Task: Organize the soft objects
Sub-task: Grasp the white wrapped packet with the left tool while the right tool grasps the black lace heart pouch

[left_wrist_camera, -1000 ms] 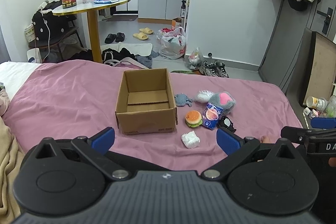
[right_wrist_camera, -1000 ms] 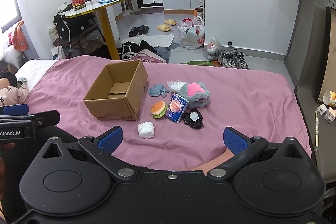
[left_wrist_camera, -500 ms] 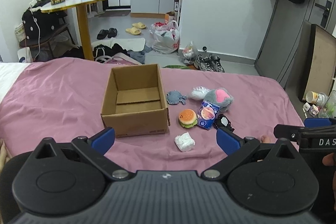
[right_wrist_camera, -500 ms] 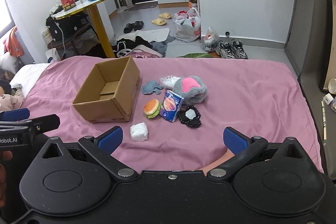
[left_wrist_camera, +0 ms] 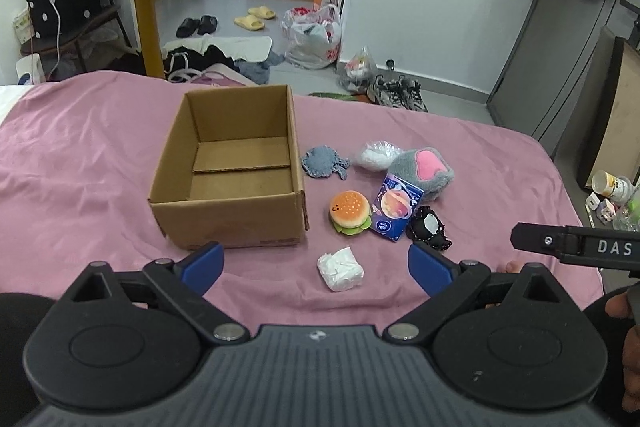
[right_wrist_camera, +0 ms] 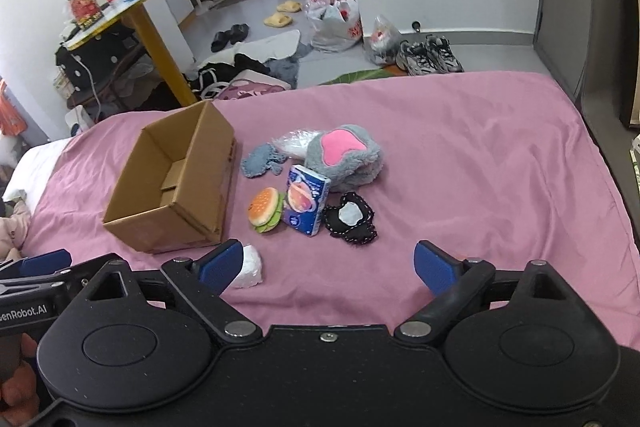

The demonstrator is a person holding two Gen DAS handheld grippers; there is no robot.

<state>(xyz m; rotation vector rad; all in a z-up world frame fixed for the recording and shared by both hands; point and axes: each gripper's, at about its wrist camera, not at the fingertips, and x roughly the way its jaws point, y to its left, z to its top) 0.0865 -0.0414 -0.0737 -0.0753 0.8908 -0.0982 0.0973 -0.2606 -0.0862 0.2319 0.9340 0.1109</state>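
Left gripper (left_wrist_camera: 316,265): hovering spread wide, carrying nothing, white wad (left_wrist_camera: 340,269) lying just ahead between its fingers.
Right gripper (right_wrist_camera: 328,263): also gaping, unloaded.
Handling: likely light, squashy; pinching its middle.
Cardboard box (left_wrist_camera: 232,171): sitting ahead-left.

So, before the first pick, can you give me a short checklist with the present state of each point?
1. Cardboard box upright with nothing inside: ok.
2. Left claw open, holding nothing: ok.
3. Right claw open, holding nothing: ok.
4. White wad lies apart from the other items, nearest the left claw: ok.
5. Burger toy free to lift: not ok, it touches the blue packet.
6. Softness of the packet: cannot tell.
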